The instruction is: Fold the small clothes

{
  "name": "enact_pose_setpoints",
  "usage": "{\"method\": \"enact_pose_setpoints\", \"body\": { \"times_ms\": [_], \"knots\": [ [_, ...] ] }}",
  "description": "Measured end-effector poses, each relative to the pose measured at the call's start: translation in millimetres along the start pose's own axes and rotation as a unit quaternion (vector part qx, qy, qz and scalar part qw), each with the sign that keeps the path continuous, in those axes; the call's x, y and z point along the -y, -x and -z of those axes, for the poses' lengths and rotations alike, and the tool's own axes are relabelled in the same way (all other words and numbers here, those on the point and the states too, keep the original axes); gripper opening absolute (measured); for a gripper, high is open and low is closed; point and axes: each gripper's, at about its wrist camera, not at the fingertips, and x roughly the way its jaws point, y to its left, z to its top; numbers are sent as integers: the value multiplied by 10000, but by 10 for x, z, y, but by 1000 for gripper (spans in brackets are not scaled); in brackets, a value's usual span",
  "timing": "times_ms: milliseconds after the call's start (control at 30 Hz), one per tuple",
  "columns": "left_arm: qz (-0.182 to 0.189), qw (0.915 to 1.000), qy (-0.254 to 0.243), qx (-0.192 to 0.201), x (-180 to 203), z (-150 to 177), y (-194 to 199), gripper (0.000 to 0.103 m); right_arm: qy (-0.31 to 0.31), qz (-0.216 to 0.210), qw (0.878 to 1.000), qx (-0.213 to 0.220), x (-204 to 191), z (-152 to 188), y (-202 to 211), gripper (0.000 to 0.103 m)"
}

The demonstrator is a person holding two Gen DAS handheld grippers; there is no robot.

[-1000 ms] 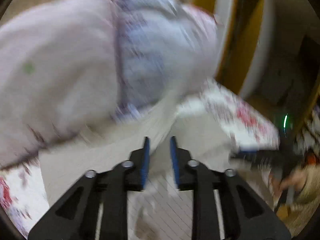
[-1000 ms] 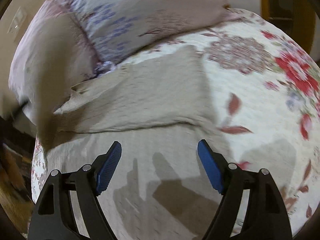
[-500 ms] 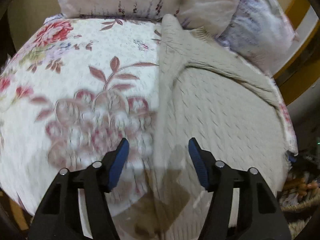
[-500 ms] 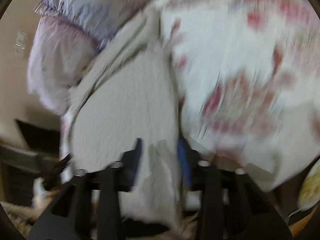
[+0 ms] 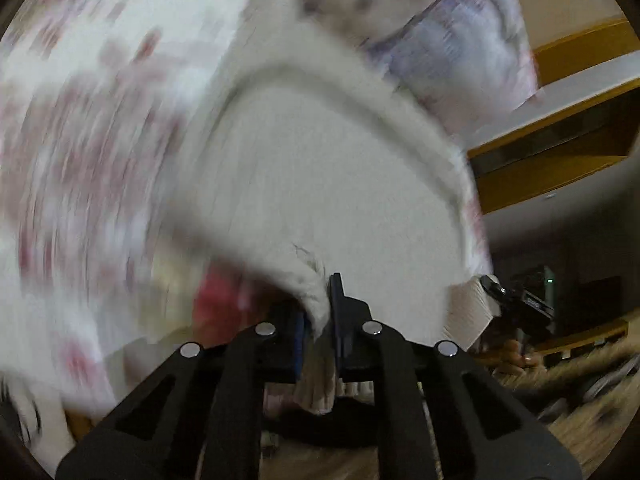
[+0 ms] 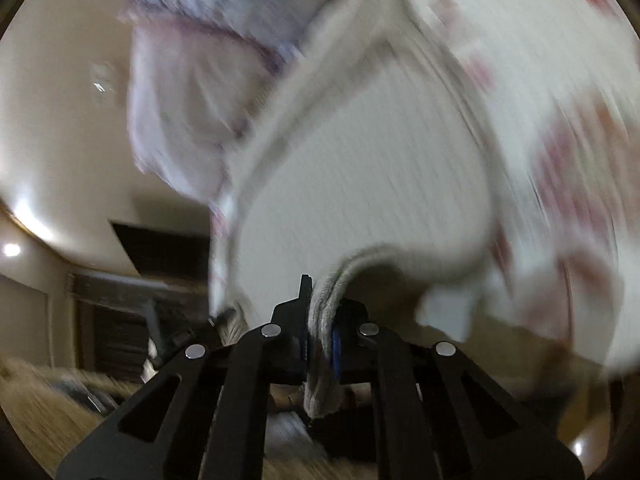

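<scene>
Clearly both the left gripper [image 5: 320,312] and right gripper [image 6: 320,320] are clamped on the near hem of the cream knit garment [image 5: 320,184], which spreads ahead over the floral bedspread [image 5: 80,128], and, though blur hides detail, uneven lifting could skew the fold or slip a corner free.

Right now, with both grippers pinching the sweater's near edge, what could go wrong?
The left gripper and right gripper each clamp only a bunched bit of the beige knit sweater, so an edge might slip out. A fast lift could also drag the floral bedspread or nudge the pillow.
</scene>
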Motion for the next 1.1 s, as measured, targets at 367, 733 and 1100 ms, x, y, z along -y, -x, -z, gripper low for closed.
{"method": "enact_pose_setpoints", "body": {
  "times_ms": [367,733,1100],
  "knots": [
    [-1079,9839,8,1428,-75,-2145,-313,78,-570,682,9823,1647,-132,-1794,-494,63],
    [-766,9946,464,527,-464,-1915,-911,59,-324,892,9842,1494,24,-1538,-297,79],
    [1287,9868,509,840,963,-1860,-1037,14,-54,1021,9834,1500,68,-1629,81,79]
  ]
}}
